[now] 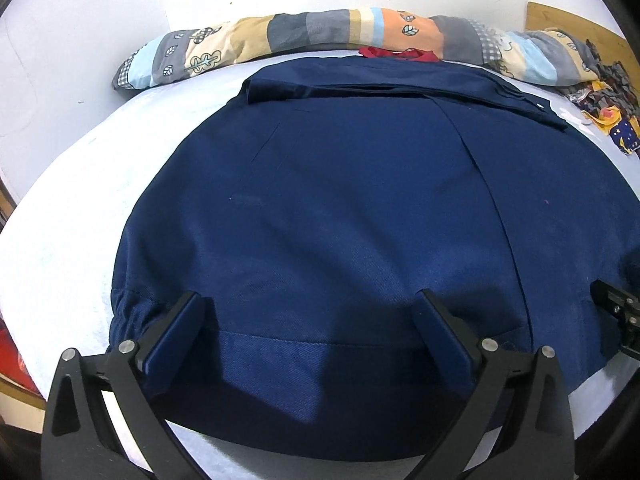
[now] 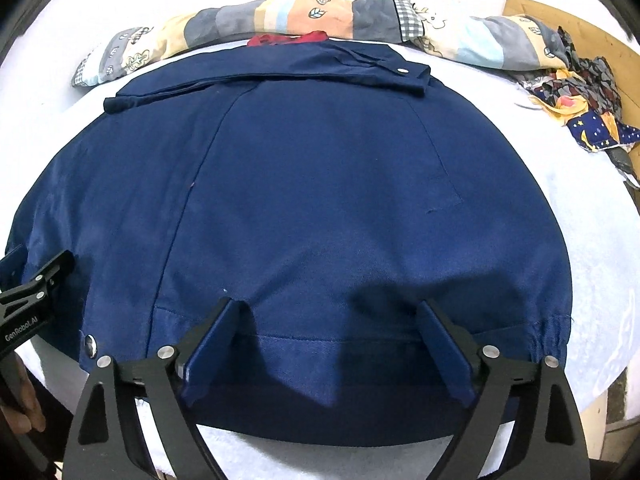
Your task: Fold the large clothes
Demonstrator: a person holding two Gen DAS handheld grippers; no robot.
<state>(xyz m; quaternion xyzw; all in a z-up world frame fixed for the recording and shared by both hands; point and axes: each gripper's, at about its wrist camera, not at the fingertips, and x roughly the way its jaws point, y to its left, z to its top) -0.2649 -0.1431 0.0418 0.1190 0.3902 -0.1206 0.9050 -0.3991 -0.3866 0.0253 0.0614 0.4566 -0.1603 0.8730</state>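
Blue jacket (image 1: pixel 340 208) flat on white bed (image 1: pixel 60 240). Left tongs (image 1: pixel 310 316) and right tongs (image 2: pixel 328 320) wide apart, gripping nothing, over near hem. Pillow (image 1: pixel 280 40) far.

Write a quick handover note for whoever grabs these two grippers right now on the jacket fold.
Left hand-held gripper: open, over the hem, holding nothing.
Right hand-held gripper: open, over the hem, holding nothing.
Navy jacket: lies flat on the white bed sheet, a folded strip across its far end, hem band nearest the grippers.
Patterned pillow lies beyond it.
Done: far end folded over, it seems.
Left: probably grasp the hem and fold it away from you.
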